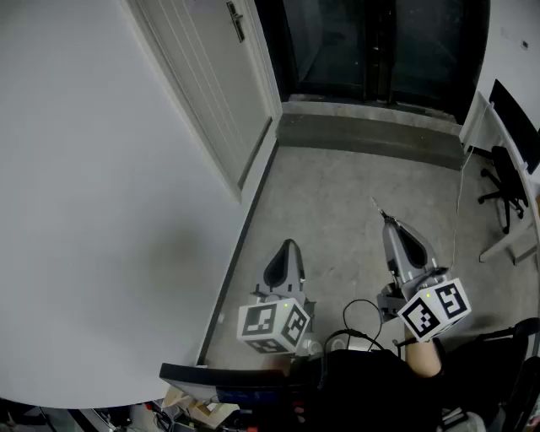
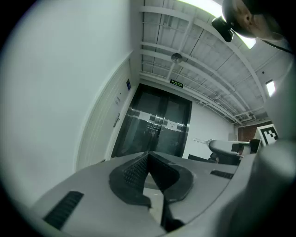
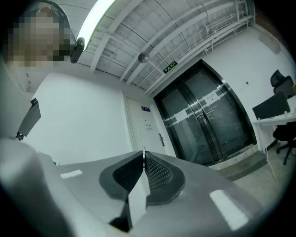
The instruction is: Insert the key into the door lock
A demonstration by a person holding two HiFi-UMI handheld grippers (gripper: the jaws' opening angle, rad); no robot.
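The right gripper is clamped on a thin key — only its tip pokes past the pads, seemingly blade-forward. The left gripper has its jaws pressed together on nothing. Both hang over the concrete floor, well apart from the white door and its handle.

**Things Counted**

Two grippers are counted: the left gripper and the right gripper. One key, one white door, one door handle, one glass double door and one office chair are seen.
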